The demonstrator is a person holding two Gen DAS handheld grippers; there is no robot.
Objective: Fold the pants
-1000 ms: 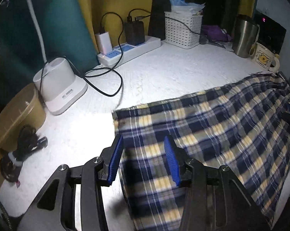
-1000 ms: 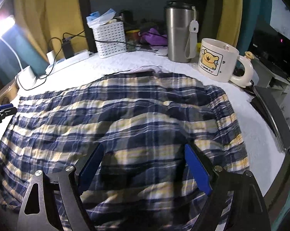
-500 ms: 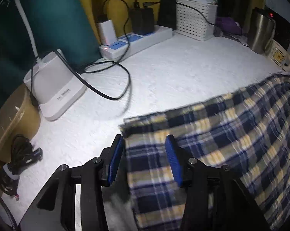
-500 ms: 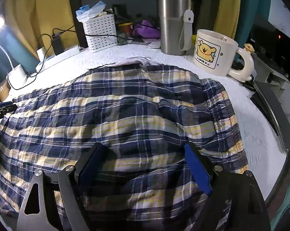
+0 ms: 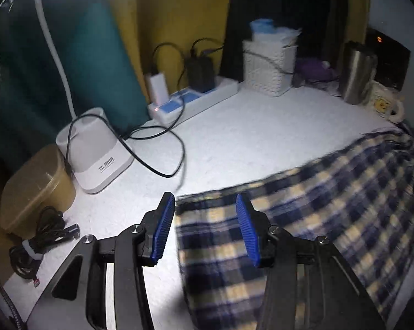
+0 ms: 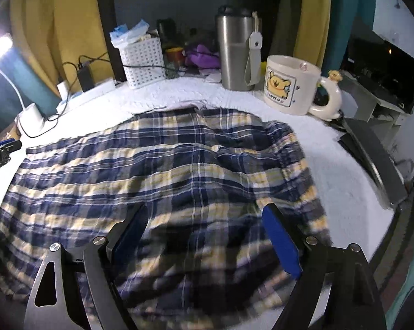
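In the left wrist view, the left gripper [image 5: 205, 227] is hovering with its fingers [image 5: 163, 228] spread wide over the hem corner of the plaid pants [image 5: 330, 214], which are lying on the white counter [image 5: 248, 132]; contact is hard to judge through blur. In the right wrist view, the right gripper [image 6: 204, 239] is spreading its fingers [image 6: 281, 242] wide above the pants [image 6: 152, 170], which are lying flat near a bear mug [image 6: 289, 85].

Left tool [image 5: 205, 229] gapes over the plaid pants' [image 5: 316, 214] hem corner.

Both tongs [image 5: 205, 225] [image 6: 204, 236] agape, low.
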